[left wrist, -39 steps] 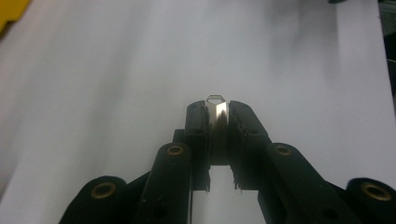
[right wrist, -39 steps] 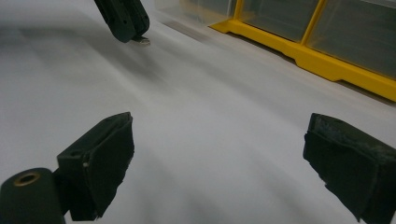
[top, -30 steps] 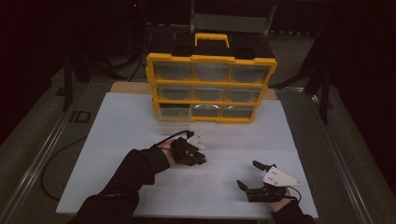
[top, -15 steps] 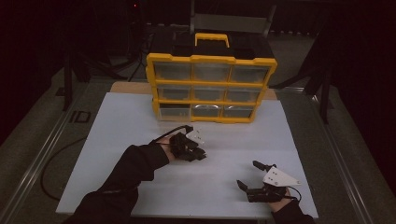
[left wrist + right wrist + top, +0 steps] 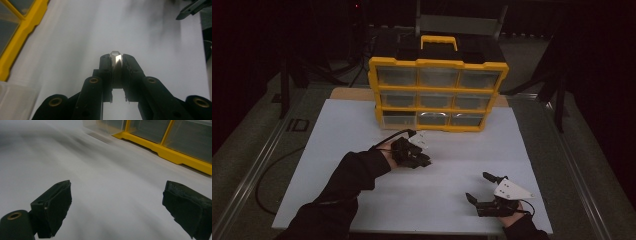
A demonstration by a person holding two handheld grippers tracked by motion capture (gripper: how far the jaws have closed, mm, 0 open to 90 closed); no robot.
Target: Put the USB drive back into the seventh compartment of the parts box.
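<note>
My left gripper (image 5: 424, 160) hovers over the middle of the white table top (image 5: 352, 135), a little in front of the yellow drawer organizer (image 5: 438, 95). Its jaws are shut on a small flat shiny metal piece (image 5: 115, 53) whose looped tip sticks out past the pads. In its own view the left gripper (image 5: 116, 61) points across the bare white surface. My right gripper (image 5: 477, 186) rests near the table's front right edge. The right gripper (image 5: 117, 202) is open, with nothing between its pads.
The organizer (image 5: 175, 152) has rows of clear drawers and a yellow handle (image 5: 439, 42) on top. A clear drawer edge (image 5: 15, 100) shows beside the organizer's yellow frame (image 5: 22, 27). Dark floor and cables surround the table.
My left hand has drifted slightly toward the organizer, still shut on the metal piece. The right gripper has not moved.
</note>
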